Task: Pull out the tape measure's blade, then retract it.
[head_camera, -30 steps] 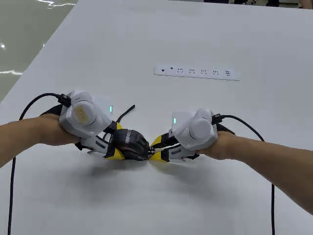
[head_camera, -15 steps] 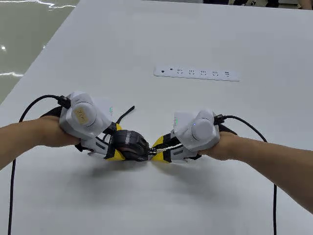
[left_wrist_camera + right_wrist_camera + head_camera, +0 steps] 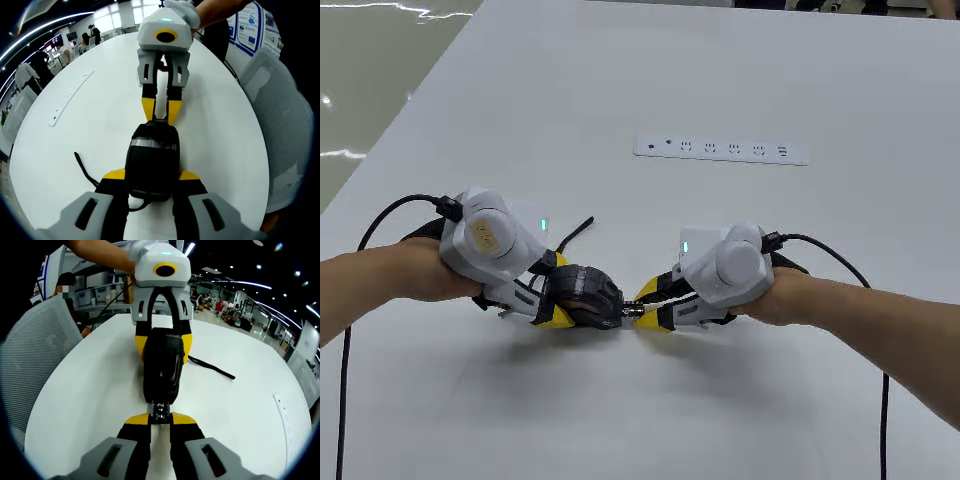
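Observation:
A black tape measure (image 3: 585, 296) rests on the white table (image 3: 650, 80), its case clamped by my left gripper (image 3: 560, 300), which is shut on it (image 3: 151, 162). My right gripper (image 3: 642, 308) faces it from the right, shut on the blade tip at the case mouth. A short stretch of blade (image 3: 160, 411) with printed numbers shows between the yellow fingertips (image 3: 182, 420) of the right gripper (image 3: 160, 419). In the left gripper view the right gripper (image 3: 159, 111) pinches the tip right at the case front.
A white power strip (image 3: 722, 150) lies farther back on the table. The tape's black wrist strap (image 3: 575, 233) trails behind the case. Black cables (image 3: 380, 225) run from both grippers. A mesh chair (image 3: 280, 125) stands at the table's edge.
The right gripper has shifted slightly right, drawing a little blade out of the case. The left gripper holds the case in the same spot.

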The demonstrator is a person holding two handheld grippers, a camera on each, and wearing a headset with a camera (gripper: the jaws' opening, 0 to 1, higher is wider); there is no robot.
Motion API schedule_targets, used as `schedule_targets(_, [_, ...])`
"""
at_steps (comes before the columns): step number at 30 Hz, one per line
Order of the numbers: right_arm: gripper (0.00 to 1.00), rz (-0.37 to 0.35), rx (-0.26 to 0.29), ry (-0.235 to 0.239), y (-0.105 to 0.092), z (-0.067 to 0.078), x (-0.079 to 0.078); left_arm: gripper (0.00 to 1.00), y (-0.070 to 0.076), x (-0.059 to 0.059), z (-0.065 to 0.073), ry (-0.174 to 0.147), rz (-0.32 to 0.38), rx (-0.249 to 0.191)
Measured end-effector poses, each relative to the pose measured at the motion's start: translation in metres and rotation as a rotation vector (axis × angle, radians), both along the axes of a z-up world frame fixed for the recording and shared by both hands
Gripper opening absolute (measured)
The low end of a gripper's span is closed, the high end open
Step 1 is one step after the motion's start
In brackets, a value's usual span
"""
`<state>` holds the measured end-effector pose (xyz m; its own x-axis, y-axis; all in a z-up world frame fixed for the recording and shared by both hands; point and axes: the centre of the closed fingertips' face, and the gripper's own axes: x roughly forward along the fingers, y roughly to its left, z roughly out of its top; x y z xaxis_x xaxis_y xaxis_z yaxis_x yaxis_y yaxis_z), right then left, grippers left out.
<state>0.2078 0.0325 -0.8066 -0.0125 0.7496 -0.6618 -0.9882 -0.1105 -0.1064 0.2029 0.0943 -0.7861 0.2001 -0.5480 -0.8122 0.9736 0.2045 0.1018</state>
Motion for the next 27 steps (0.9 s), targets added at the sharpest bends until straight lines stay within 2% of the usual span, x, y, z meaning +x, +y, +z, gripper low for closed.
schedule_targets(27, [0.13,0.0,-0.012,-0.006,-0.014,0.001,0.002,0.29,0.0,-0.001,0.0,0.007,0.01,-0.002])
